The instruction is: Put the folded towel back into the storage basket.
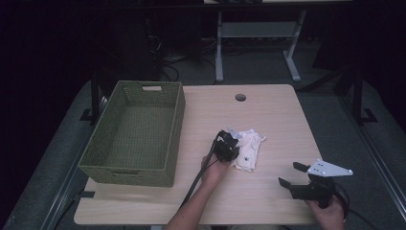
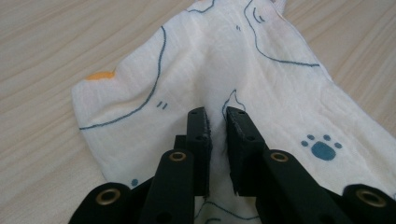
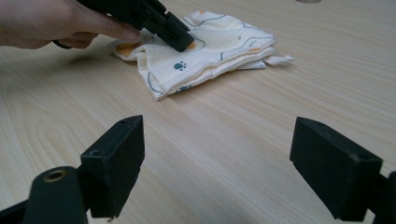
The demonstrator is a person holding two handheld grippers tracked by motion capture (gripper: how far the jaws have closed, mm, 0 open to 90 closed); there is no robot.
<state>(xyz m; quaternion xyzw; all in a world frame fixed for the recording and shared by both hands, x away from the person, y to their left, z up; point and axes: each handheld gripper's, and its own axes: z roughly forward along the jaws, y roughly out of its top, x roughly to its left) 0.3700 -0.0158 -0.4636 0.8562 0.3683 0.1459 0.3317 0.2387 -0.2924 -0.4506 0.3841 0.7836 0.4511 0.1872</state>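
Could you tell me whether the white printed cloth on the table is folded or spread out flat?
Folded: the right gripper view shows the cloth with several stacked layers along its near edge.

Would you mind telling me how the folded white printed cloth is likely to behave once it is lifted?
The folded white printed cloth will probably droop and unfold, since its thin layers lie loosely stacked. It looks light. The left gripper has pinched up a ridge, so it likely holds without slipping.

Dim, dark-edged high view; gripper views bright, evenly lit, soft shadows.
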